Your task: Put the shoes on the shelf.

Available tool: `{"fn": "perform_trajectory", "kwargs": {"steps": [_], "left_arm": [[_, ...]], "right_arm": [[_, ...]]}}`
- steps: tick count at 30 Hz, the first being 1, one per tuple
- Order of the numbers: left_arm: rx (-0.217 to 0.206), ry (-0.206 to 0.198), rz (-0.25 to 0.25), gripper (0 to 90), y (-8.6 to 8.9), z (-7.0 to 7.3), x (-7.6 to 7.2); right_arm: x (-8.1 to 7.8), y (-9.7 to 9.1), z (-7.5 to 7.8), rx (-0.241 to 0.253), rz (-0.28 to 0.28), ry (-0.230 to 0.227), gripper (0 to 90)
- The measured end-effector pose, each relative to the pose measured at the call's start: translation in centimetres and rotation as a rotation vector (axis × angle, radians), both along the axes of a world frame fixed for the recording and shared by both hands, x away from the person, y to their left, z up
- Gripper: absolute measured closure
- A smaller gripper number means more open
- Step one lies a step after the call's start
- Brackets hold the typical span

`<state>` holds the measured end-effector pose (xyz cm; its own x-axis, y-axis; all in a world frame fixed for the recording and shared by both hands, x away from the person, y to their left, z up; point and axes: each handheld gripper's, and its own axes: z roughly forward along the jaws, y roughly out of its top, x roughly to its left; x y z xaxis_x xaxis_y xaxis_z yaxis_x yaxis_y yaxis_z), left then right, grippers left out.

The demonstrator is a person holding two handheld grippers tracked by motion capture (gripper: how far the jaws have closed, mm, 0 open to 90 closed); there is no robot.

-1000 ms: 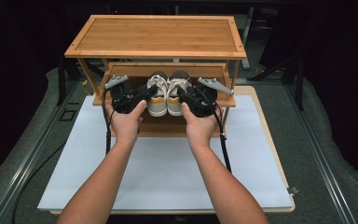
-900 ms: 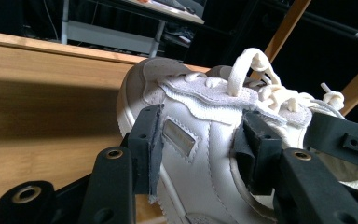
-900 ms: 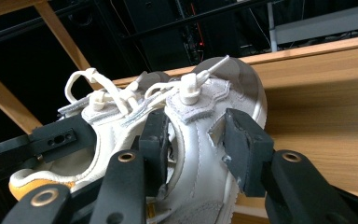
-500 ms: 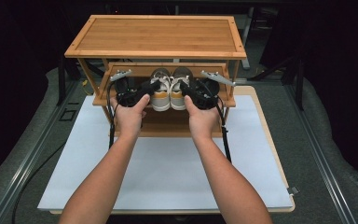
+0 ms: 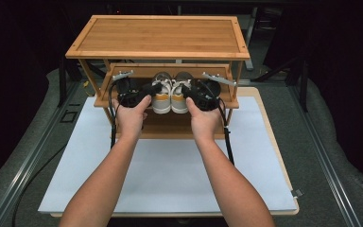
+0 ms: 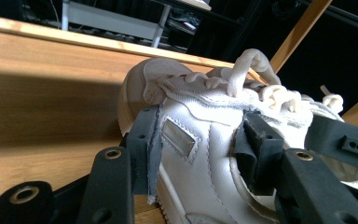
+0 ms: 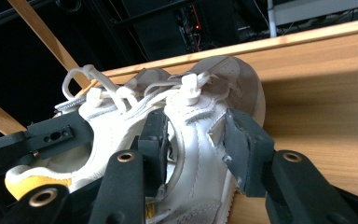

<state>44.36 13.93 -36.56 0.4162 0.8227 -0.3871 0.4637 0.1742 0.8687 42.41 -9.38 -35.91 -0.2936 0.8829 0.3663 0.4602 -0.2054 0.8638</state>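
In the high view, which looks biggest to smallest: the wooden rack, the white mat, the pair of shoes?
1. White mat, the widest spread, though it lies nearer the camera.
2. Wooden rack, a bit narrower.
3. Pair of shoes, far the smallest, partly hidden by the grippers.

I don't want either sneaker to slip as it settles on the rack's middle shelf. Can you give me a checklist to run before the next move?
1. Left gripper fingers pressed on both sides of the left sneaker: ok.
2. Right gripper fingers clamped on the right sneaker: ok.
3. Sneakers side by side, toes toward the back of the shelf: ok.
4. Soles resting flat on the shelf: cannot tell.
5. Laces free of the fingers: cannot tell.
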Motion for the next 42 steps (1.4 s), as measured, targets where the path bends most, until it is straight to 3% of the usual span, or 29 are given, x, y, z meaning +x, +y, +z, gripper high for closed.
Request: {"fn": "perform_trajectory", "kwargs": {"steps": [3,7,10,11,14,22,26,30,34,35,36,42], "left_arm": [[-0.003,0.007,-0.002,53.8,0.0,0.0,0.0],[0.012,0.020,-0.004,53.3,0.0,0.2,0.1],[0.010,0.051,-0.014,52.2,0.2,0.4,0.4],[-0.007,0.052,-0.024,47.1,0.2,0.4,0.5],[-0.023,0.049,-0.026,46.0,0.4,0.7,0.5],[0.005,0.025,-0.015,48.2,0.3,0.9,0.1],[-0.024,0.031,-0.026,47.0,0.5,1.0,0.1],[-0.009,0.037,-0.033,46.2,0.7,1.2,0.1],[-0.007,0.023,-0.037,47.5,0.7,1.4,-0.4],[-0.004,0.016,-0.037,47.5,0.8,1.4,-0.5],[-0.007,0.012,-0.043,47.6,0.8,1.6,-0.7],[-0.010,-0.006,-0.048,47.4,1.0,2.1,-1.4]], "right_arm": [[0.1,0.0,-0.1,0.002,0.003,-0.012,60.5],[0.0,-0.2,-0.1,0.006,0.000,0.008,58.9],[0.2,-0.3,-0.2,0.045,0.007,0.006,57.5],[0.2,-0.4,-0.2,0.051,-0.001,0.020,57.1],[0.3,-0.5,-0.1,0.061,0.001,0.003,56.8],[-0.1,-0.7,0.1,0.034,-0.007,0.005,55.8],[-0.2,-0.8,0.2,0.043,-0.007,-0.007,54.8],[-0.3,-1.0,0.2,0.037,-0.001,-0.008,54.3],[-0.5,-1.0,0.4,0.036,-0.001,-0.015,54.3],[-0.8,-1.1,0.6,0.021,-0.001,0.001,54.1],[-0.8,-1.1,0.6,0.035,0.002,-0.022,53.8],[-1.4,-1.1,0.9,0.040,0.009,-0.030,53.2]]}}
